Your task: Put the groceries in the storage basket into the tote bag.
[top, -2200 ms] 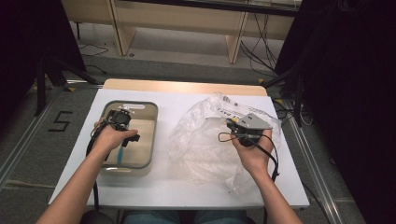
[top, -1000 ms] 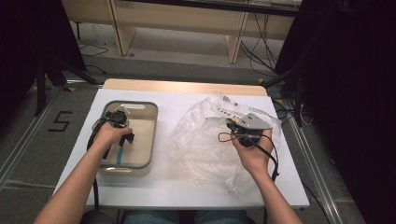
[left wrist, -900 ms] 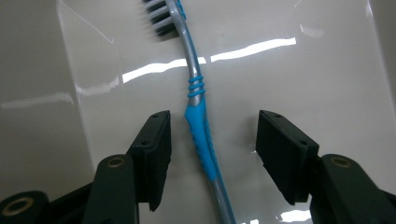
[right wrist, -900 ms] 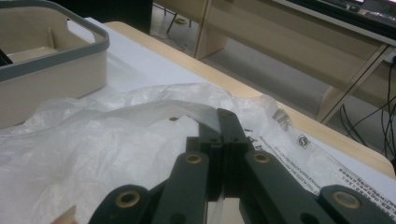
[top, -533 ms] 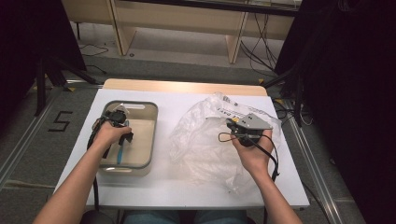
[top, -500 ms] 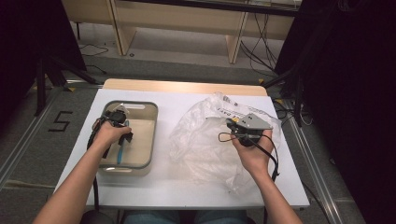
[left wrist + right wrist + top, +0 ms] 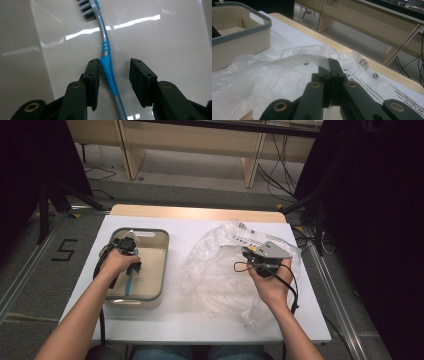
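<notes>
1. High view: the left tool (image 7: 131, 266) hangs inside the beige tub (image 7: 162, 265) at the left of the white bench (image 7: 175, 320), over a blue toothbrush (image 7: 129, 284) lying on the tub floor. The right tool (image 7: 248, 256) sits at the right, on a crumpled clear plastic bag (image 7: 215, 275).
2. Left gripper view: its jaws have just been closing but are not yet together; the toothbrush (image 7: 108, 68) handle lies between them, touching the left pad while the right pad stands clear. The handle runs slantwise, so I judge that it may pivot or skid on the glossy tub floor (image 7: 162, 45) as the pads meet.
3. Right gripper view: the right tool's (image 7: 331, 62) jaws are together, pinching a fold of the bag (image 7: 274, 72). The thin film could slip free or tear if pulled.
4. Around the bench lie a grey floor, a wooden frame (image 7: 200, 140) behind, and loose cables (image 7: 277, 170).
</notes>
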`<state>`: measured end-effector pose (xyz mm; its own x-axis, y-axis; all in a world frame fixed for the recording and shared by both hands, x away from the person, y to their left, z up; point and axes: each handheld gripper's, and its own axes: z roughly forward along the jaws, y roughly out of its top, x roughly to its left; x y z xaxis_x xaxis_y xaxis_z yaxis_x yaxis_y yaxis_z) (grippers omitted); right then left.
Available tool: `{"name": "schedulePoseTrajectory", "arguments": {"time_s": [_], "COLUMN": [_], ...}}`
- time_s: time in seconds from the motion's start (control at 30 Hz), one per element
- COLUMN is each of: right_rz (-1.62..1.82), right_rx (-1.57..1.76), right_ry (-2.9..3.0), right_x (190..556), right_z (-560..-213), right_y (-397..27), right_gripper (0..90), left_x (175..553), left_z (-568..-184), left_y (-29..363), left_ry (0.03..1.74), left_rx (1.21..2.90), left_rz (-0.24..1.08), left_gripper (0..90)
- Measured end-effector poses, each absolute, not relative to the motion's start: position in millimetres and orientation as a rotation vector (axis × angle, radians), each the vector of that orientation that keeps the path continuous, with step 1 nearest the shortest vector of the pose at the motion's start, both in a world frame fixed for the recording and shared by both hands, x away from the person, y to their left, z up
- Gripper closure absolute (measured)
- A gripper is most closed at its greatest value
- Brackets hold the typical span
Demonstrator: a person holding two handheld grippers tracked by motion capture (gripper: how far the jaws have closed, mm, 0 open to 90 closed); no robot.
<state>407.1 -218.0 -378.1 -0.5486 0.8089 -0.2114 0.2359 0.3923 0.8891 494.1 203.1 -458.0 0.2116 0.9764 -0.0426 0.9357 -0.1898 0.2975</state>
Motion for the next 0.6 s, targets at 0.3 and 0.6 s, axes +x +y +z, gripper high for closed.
{"name": "schedulePoseTrajectory", "arguments": {"time_s": [0.3,0.6], "right_rz": [1.134,1.141], "right_rx": [0.892,0.891], "right_ry": [2.003,1.999], "right_x": [407.2,407.0], "right_z": [-378.2,-378.1], "right_y": [-218.2,-218.2], "right_gripper": [90.0,90.0], "left_x": [495.0,494.9], "left_z": [-457.2,-457.0], "left_y": [201.2,198.6], "left_ry": [1.811,1.79], "left_rx": [2.251,2.269], "left_rz": [0.217,0.211], "left_gripper": [65.2,71.0]}}
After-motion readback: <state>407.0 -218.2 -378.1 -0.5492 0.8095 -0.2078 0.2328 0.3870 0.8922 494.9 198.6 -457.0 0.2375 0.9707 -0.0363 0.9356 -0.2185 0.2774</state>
